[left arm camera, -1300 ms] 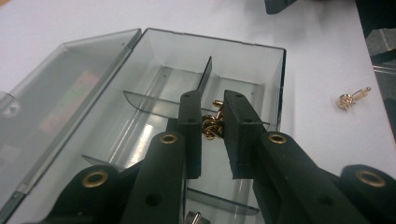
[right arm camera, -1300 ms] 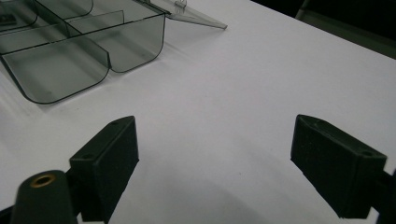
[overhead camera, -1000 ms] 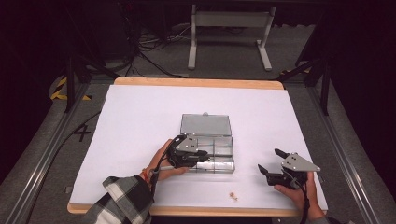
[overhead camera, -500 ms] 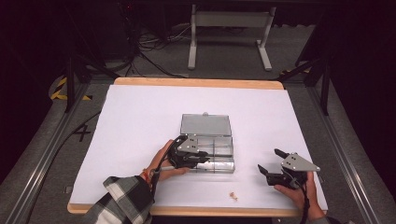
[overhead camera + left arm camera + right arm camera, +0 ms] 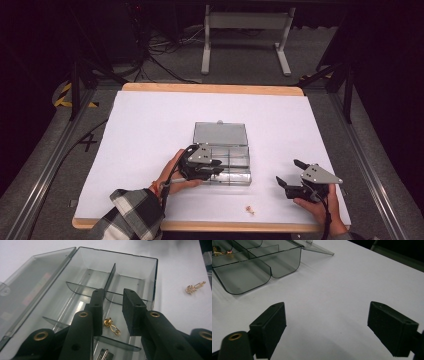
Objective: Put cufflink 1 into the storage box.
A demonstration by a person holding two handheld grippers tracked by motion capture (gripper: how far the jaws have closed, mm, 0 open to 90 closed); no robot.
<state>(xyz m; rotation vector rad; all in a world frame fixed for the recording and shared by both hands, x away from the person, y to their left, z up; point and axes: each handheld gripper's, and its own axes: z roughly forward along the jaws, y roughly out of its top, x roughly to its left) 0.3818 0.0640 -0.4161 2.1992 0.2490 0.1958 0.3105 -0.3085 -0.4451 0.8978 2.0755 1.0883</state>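
Left gripper (image 5: 112, 312) over the clear box (image 5: 140, 270), jaws slightly apart above a gold earring (image 5: 111, 325), right gripper (image 5: 292, 172) wide open near the table's (image 5: 150, 125) edge, second earring (image 5: 249, 209) lying loose.

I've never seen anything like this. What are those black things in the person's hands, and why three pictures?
A person holds a hand-operated claw in each hand; no robot arm is involved. The high view looks down on the white table. The other two pictures come from cameras riding on each claw, looking along its black jaws. The left claw hangs over an open clear box with dividers; a small gold earring lies in a compartment below its parted jaws, not gripped. Another gold piece lies on the table outside the box. The right claw rests open, holding nothing.
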